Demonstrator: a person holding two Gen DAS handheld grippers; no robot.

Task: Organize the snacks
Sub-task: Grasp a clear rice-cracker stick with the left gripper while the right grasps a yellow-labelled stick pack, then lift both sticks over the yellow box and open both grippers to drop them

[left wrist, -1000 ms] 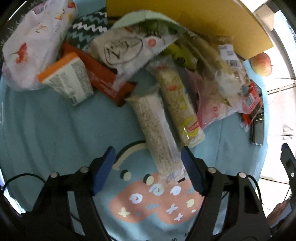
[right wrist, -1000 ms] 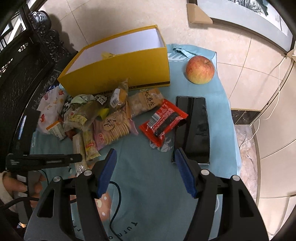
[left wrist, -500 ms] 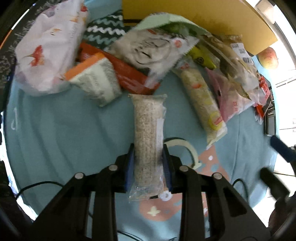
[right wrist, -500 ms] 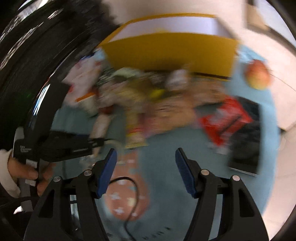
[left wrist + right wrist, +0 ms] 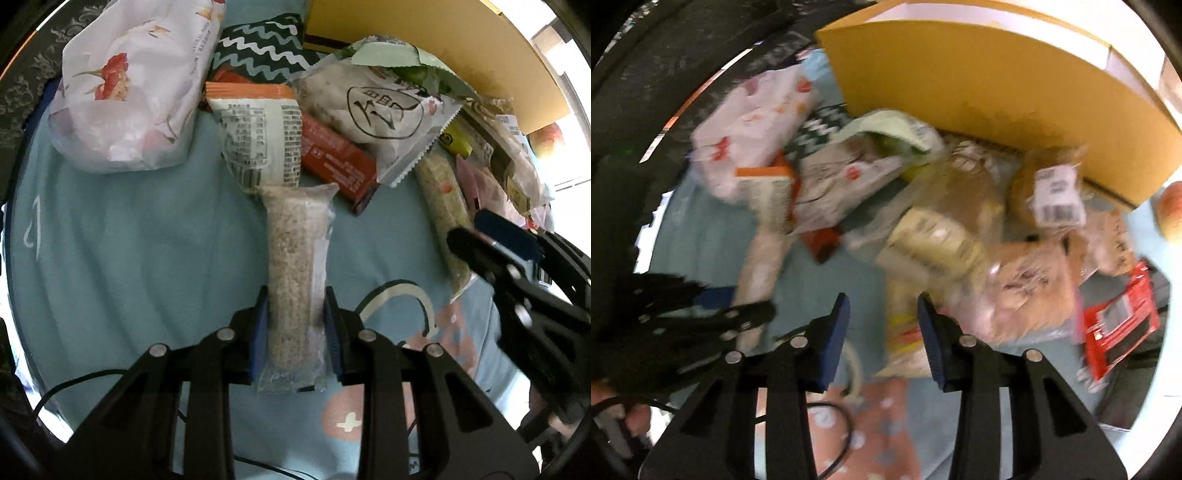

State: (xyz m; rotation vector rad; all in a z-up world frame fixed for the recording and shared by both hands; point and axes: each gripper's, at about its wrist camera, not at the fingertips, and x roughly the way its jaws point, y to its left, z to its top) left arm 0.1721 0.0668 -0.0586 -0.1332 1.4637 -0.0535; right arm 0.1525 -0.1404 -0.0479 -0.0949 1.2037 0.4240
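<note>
Snack packets crowd the light-blue cloth (image 5: 122, 258) before the yellow cardboard box (image 5: 979, 92). Left hand-held gripper (image 5: 295, 328) is clamped on the clear-wrapped pale grain bar (image 5: 295, 266), which a second ago lay loose between wide pads. Right hand-held gripper (image 5: 882, 332), closing on nothing, has dropped toward the blurred yellow-labelled grain bar (image 5: 905, 314).

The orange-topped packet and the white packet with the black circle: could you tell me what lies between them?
In the left wrist view, a red-orange bar wrapper lies between the orange-topped packet and the white packet with the black circle, partly tucked under both.
</note>
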